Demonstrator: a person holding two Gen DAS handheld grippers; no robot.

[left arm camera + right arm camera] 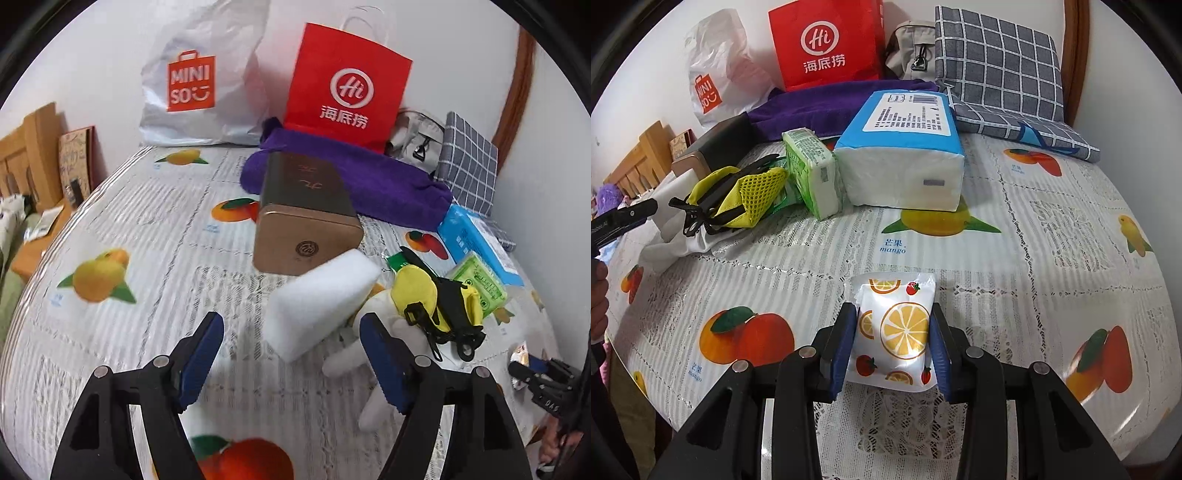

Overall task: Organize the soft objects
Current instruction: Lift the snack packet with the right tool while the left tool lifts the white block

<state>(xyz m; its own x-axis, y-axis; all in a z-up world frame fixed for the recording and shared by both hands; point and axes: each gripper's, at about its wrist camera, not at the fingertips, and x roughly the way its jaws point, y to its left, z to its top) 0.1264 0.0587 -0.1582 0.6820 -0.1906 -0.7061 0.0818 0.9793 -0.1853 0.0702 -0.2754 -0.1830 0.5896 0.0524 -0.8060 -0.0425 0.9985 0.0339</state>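
Note:
My left gripper (pixel 293 325) is open just above the fruit-print tablecloth (pixel 147 229). A white foam block (pixel 321 299) lies tilted right in front of its blue pads (pixel 207 343), touching neither. Beside the block lie a white cloth (pixel 369 354) and a yellow mesh pouch (pixel 421 295) with black straps. My right gripper (pixel 893 312) is shut on a small tissue packet (pixel 897 328) printed with lemon slices, which rests on the tablecloth (pixel 1034 258). Further back in the right wrist view are the yellow pouch (pixel 753 195), a green tissue pack (pixel 812 173) and a large blue-and-white tissue pack (pixel 905 155).
A gold tin (pixel 306 221) lies behind the foam block, with a purple towel (pixel 351 173) behind it. A red paper bag (pixel 347 85), a white Miniso bag (pixel 195 81), a grey bag (pixel 417 140) and a checked cushion (pixel 997 66) stand along the wall. Wooden furniture (pixel 26 155) is at the left.

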